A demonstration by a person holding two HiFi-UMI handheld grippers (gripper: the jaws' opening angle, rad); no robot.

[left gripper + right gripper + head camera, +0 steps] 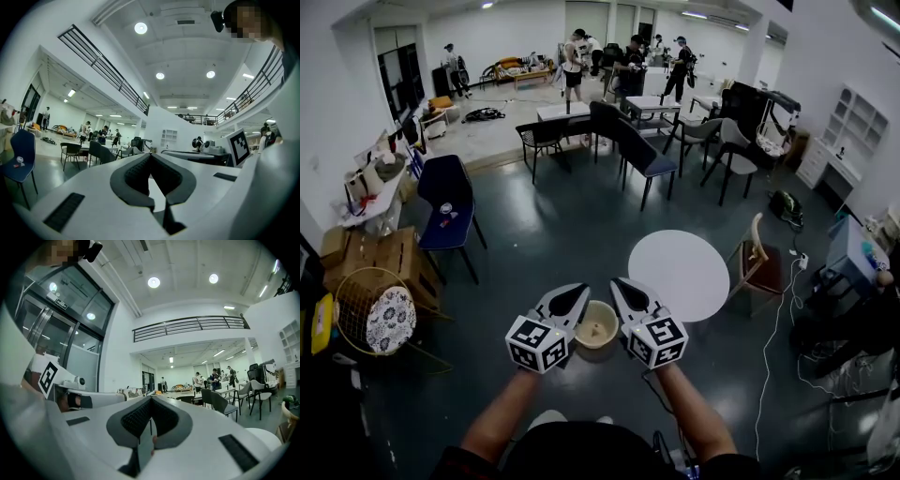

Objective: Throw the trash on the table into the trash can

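Observation:
A cream trash can (597, 328) stands on the dark floor right below and between my two grippers. The white round table (680, 274) sits just to its right, and its top looks bare. My left gripper (574, 298) hangs over the can's left rim and my right gripper (625, 292) over its right rim. In the left gripper view the left gripper (150, 158) has its jaws together with nothing between them. The right gripper (151, 400) looks the same in its own view. No trash is visible in either grip.
A blue chair (445, 202) stands to the left, with a wire basket (366, 314) and wooden crate (384, 255) nearer. A wooden chair (759, 261) and floor cables (773, 328) lie right of the table. Dark chairs (642, 155), tables and several people fill the back.

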